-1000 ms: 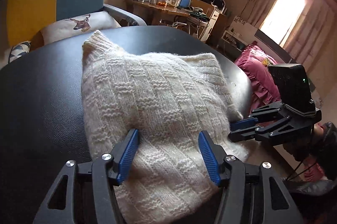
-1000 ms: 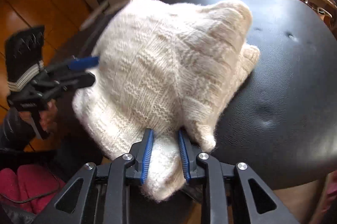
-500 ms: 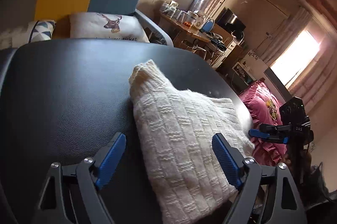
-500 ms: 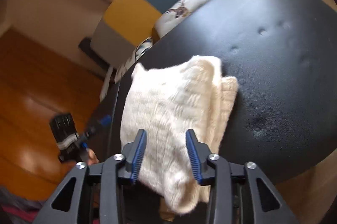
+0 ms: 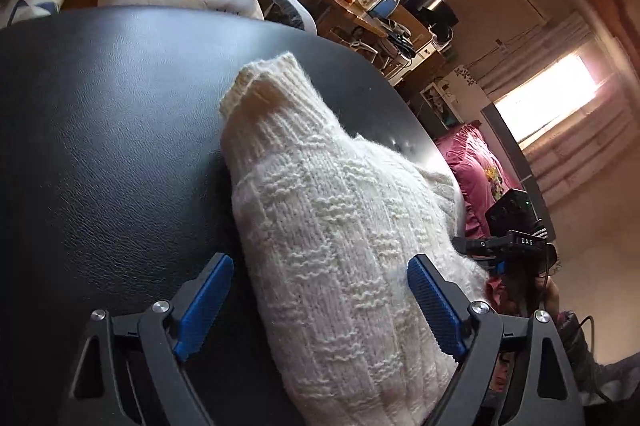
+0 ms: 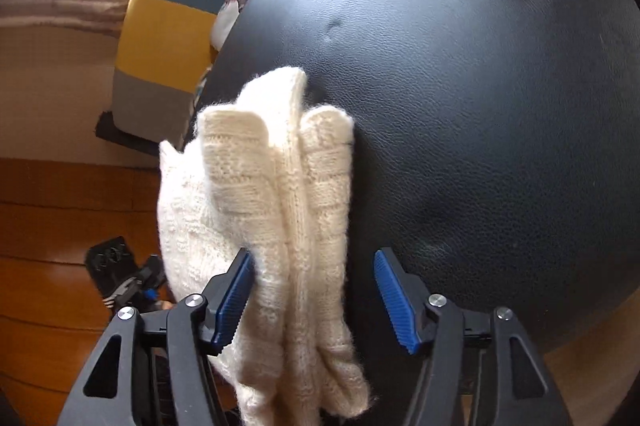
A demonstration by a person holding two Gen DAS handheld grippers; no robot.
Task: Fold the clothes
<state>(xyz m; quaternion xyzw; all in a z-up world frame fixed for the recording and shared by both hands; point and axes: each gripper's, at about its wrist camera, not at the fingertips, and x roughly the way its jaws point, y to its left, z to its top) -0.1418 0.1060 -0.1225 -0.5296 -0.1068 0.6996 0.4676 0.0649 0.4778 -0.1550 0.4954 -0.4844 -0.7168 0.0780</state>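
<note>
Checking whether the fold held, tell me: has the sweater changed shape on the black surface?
Yes. The sweater has narrowed, baring more of the black surface at left.

Sweater point(image 5: 344, 238): fuzzy cream knit wool. Table point(image 5: 112, 153): glossy black grained leatherette. Floor point(image 6: 60, 218): polished wood.

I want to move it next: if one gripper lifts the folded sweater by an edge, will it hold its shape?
Probably not. The sweater is soft, loose knit, so its stacked layers would likely sag and unfold. Its fuzzy surface should grip the pads, not slip.
</note>
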